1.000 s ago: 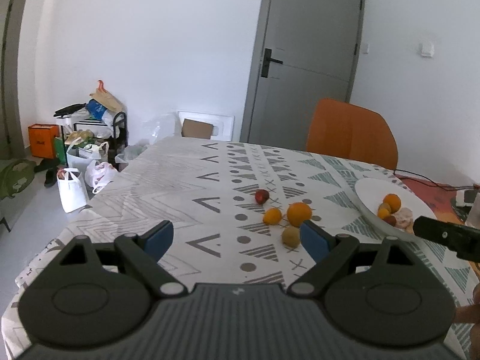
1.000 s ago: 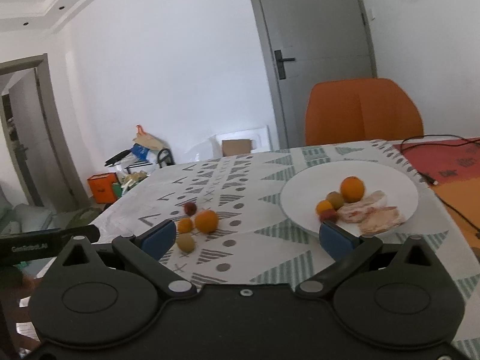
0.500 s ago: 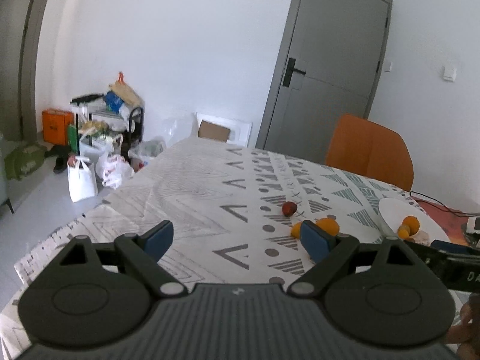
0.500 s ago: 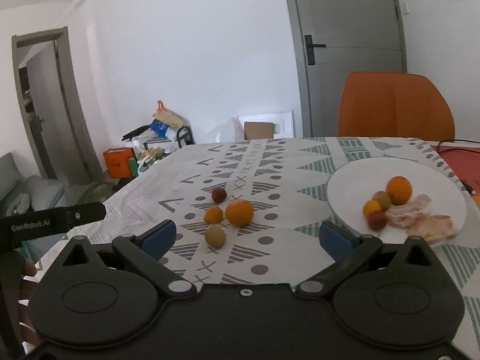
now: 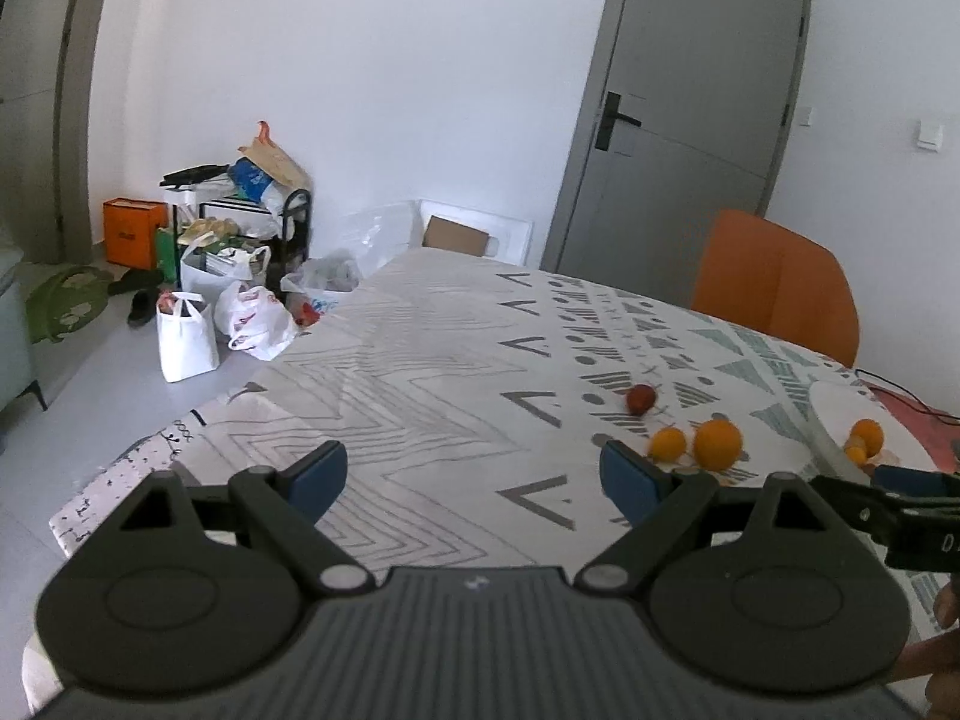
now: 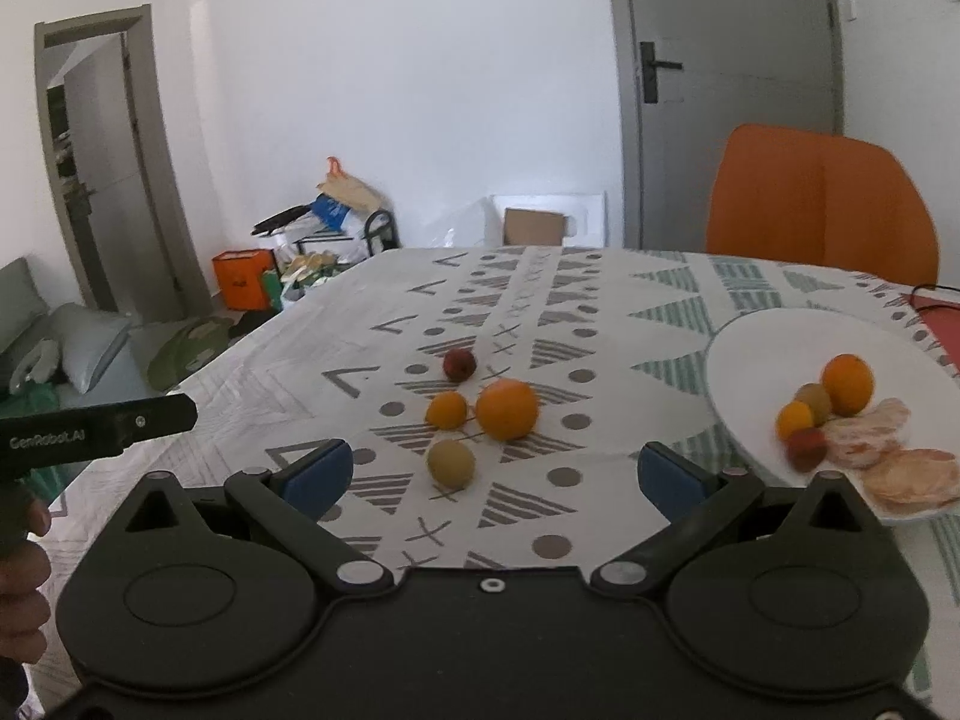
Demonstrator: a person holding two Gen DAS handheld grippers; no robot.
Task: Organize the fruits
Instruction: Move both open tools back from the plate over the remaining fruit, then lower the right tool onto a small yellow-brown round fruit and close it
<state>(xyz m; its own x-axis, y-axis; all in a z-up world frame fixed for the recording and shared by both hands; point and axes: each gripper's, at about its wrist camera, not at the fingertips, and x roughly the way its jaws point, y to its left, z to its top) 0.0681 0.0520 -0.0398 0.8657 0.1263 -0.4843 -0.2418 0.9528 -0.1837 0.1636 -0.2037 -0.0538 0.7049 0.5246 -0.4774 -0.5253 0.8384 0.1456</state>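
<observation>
Both grippers are held low over a table (image 6: 288, 360) covered with a patterned cloth. The left gripper (image 5: 474, 477) is seen with its jaws spread wide; nothing lies between its blue pads, only bare cloth. The right gripper (image 6: 495, 474) is likewise spread wide and nothing is gripped, though a kiwi (image 6: 450, 463) is seen on the cloth in the gap between its pads, nearer the left one and touching neither.

Four loose fruits are grouped on the cloth. Beyond the kiwi, an orange (image 6: 507, 409) and a smaller tangerine (image 6: 446, 409) are set side by side, nearly touching, and a red fruit (image 6: 459, 364) is placed a little farther back. In the left view the same orange (image 5: 717, 444), tangerine (image 5: 667, 443) and red fruit (image 5: 641, 399) are found to the right of the gripper's right pad.

A white plate (image 6: 762, 348) is seen at the right of the table. On it an orange, a kiwi, a small tangerine and a red fruit are clustered, with pale pink peeled pieces (image 6: 870, 438) just beside them toward the near rim.

An orange chair (image 6: 816, 204) is drawn up at the far side.
</observation>
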